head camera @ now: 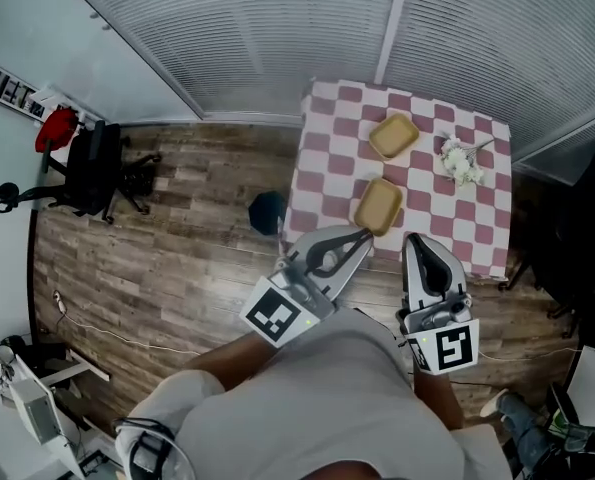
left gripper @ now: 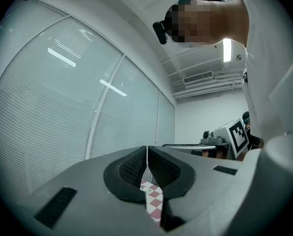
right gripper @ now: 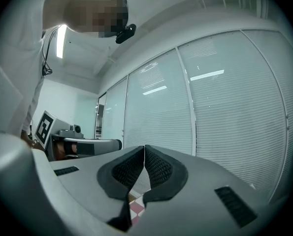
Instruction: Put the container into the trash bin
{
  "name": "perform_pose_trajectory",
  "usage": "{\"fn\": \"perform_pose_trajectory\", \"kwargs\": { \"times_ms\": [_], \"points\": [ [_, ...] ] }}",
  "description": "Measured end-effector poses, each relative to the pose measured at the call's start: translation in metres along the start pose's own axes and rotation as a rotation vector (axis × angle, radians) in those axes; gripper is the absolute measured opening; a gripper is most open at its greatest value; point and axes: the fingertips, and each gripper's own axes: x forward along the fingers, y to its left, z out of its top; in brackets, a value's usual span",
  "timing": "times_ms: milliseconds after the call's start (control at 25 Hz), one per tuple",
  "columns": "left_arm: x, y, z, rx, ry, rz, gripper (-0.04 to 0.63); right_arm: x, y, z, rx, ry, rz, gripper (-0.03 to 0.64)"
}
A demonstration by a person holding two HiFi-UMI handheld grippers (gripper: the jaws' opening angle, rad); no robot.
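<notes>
Left gripper (head camera: 360, 234) and right gripper (head camera: 414, 239) are held about level, side by side, pointing at the table's (head camera: 327, 148) near edge. Both jaw pairs are closed with nothing between them. One container (head camera: 378, 206) sits at the near edge, and a second container (head camera: 393, 135) sits nearer the far edge. The trash bin (head camera: 268, 211) stands on the floor off the table's left edge; it is dark and its opening is indistinct.

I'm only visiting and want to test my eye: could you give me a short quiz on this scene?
1. How many tan containers lie on the checked table?
2. True or false: the left gripper holds a container.
3. Where is the dark trash bin: A on the table, B on the floor beside the table, C hanging on the wall?
Key: 1 two; 2 false, its jaws are shut on nothing; 3 B.
</notes>
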Motion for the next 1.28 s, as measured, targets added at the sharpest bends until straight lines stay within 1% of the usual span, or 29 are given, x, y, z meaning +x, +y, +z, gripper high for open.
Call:
{"fn": "perform_pose_trajectory", "kwargs": {
  "times_ms": [280, 560, 760, 1120, 1280],
  "points": [
    [0.014, 0.038, 0.003, -0.004, 0.006, -0.016, 0.035, 0.038, -0.010, 0.003, -0.020, 0.005, -0.021, 0.031],
    [0.032, 0.059, 0.000, -0.007, 0.018, -0.028, 0.035, 0.058, -0.028, -0.002, -0.021, 0.008, -0.048, 0.031],
    [0.047, 0.063, -0.006, -0.007, 0.038, -0.022, 0.035, 0.063, -0.045, -0.004, -0.021, 0.007, -0.059, 0.031],
    [0.068, 0.058, -0.005, 0.002, 0.028, 0.006, 0.035, 0.060, -0.068, -0.002, -0.039, 0.011, -0.044, 0.032],
    [0.072, 0.057, -0.011, -0.004, 0.044, 0.014, 0.035, 0.060, -0.076, -0.006, -0.041, 0.023, -0.049, 0.032]
  ]
}}
